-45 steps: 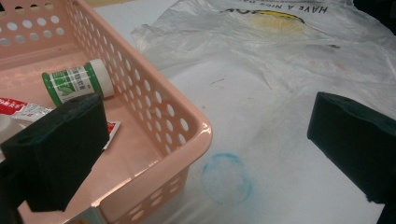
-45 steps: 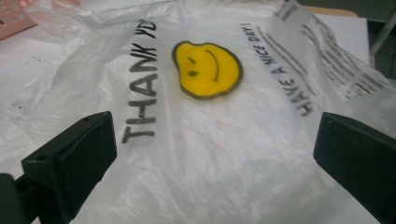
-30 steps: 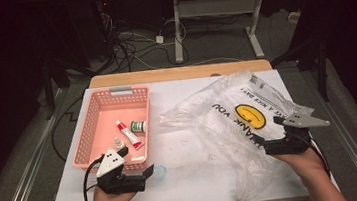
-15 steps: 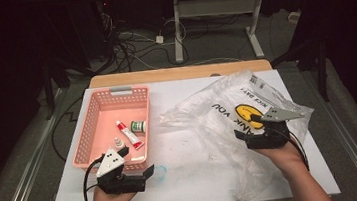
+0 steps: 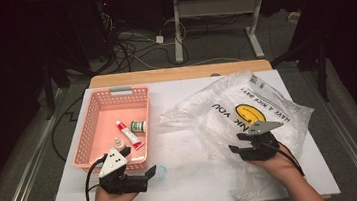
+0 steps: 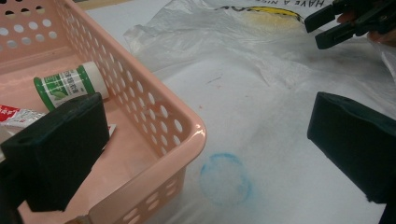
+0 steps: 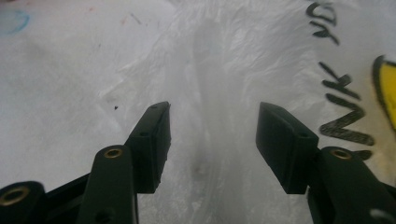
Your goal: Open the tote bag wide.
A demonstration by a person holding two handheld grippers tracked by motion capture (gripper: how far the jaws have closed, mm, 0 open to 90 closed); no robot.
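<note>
White counter point(image 5: 195, 179) | right tongs point(image 7: 212, 140) half apart, just been closing astride plastic bag point(image 5: 247, 108) ridge running up-frame, not pinching | left tongs point(image 6: 205, 154) apart, idle lower left by basket point(image 5: 96, 129)

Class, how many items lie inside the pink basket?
3: a green-labelled bottle mid-basket, a red-and-white tube beside it, and a small white dropper bottle nearer the left gripper. The near wall may hide more.
</note>
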